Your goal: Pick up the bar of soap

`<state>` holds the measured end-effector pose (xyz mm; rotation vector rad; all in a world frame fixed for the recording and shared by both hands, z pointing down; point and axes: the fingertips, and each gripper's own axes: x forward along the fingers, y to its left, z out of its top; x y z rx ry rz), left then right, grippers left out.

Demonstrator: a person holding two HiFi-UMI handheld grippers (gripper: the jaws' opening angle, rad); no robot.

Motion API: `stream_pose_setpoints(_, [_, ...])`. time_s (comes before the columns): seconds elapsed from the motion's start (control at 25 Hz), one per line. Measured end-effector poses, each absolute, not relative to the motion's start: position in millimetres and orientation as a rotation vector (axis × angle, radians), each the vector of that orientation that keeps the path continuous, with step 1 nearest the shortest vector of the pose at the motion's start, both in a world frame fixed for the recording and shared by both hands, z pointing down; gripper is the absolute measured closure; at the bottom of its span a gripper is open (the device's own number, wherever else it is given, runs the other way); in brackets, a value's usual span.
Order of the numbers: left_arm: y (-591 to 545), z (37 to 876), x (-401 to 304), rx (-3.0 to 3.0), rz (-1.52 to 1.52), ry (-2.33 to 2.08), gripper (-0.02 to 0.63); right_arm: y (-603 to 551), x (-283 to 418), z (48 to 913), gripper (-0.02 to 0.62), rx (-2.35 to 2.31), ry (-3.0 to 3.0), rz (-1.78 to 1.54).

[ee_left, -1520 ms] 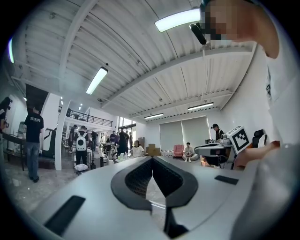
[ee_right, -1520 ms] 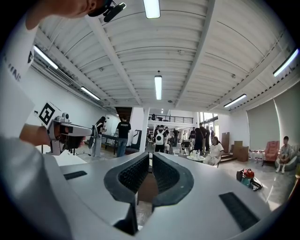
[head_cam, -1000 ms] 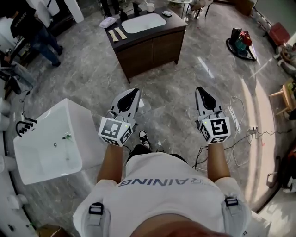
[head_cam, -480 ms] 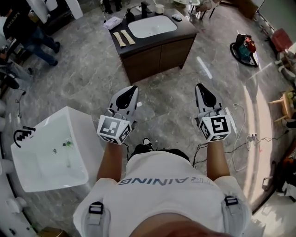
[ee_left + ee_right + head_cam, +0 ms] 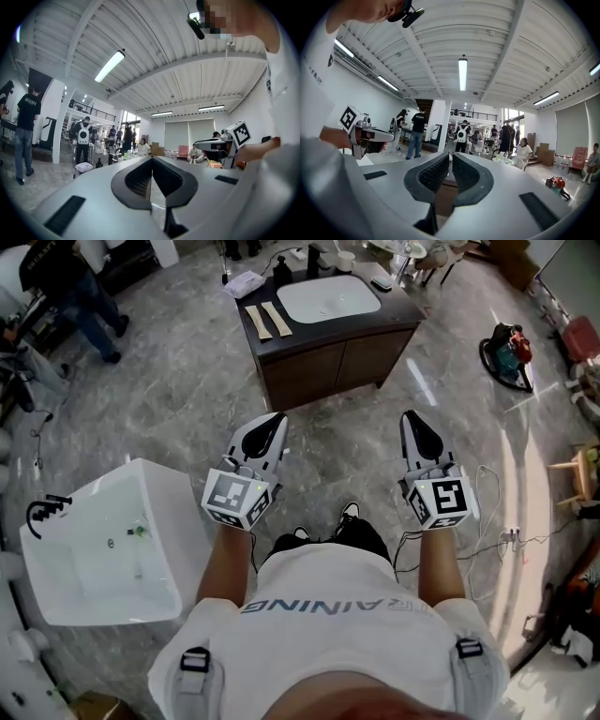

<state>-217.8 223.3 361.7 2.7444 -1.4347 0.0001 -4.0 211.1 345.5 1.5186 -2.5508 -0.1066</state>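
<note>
A dark wooden vanity (image 5: 323,357) with a white oval basin (image 5: 328,298) stands ahead on the grey marble floor. On its top lie two tan strips (image 5: 267,320), a white cloth (image 5: 244,282) and a small dark item (image 5: 382,282); I cannot pick out a bar of soap for sure. My left gripper (image 5: 272,420) and right gripper (image 5: 412,416) are held out side by side at waist height, well short of the vanity. In the gripper views the left gripper (image 5: 151,159) and the right gripper (image 5: 450,155) are both shut with nothing between their jaws.
A white freestanding basin (image 5: 155,521) with a black tap (image 5: 47,507) stands close on my left. Cables (image 5: 492,512) trail over the floor on my right, beyond them a red and green machine (image 5: 506,345). A person (image 5: 70,282) stands at the far left.
The vanity has drawn nearer and shifted right in the head view as the person walks towards it. Both grippers stay shut and level in front of the body.
</note>
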Motion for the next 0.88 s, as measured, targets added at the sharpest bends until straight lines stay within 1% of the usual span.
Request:
stream_pose_setpoints(0.28, [165, 359, -193, 2.752, 0.024, -1.458, 0.597, 152, 18, 349, 0.565, 1.518, -2.591, -0.092])
stream_pose_setpoints(0.6, [79, 338, -107, 2.793, 0.042, -1.454, 0.597, 60, 97, 342, 0.565, 1.512, -2.609, -0.089])
stream_pose_setpoints(0.88, [18, 347, -53, 2.749, 0.058, -1.488, 0.597, -2, 162, 346, 0.565, 1.507, -2.613, -0.079])
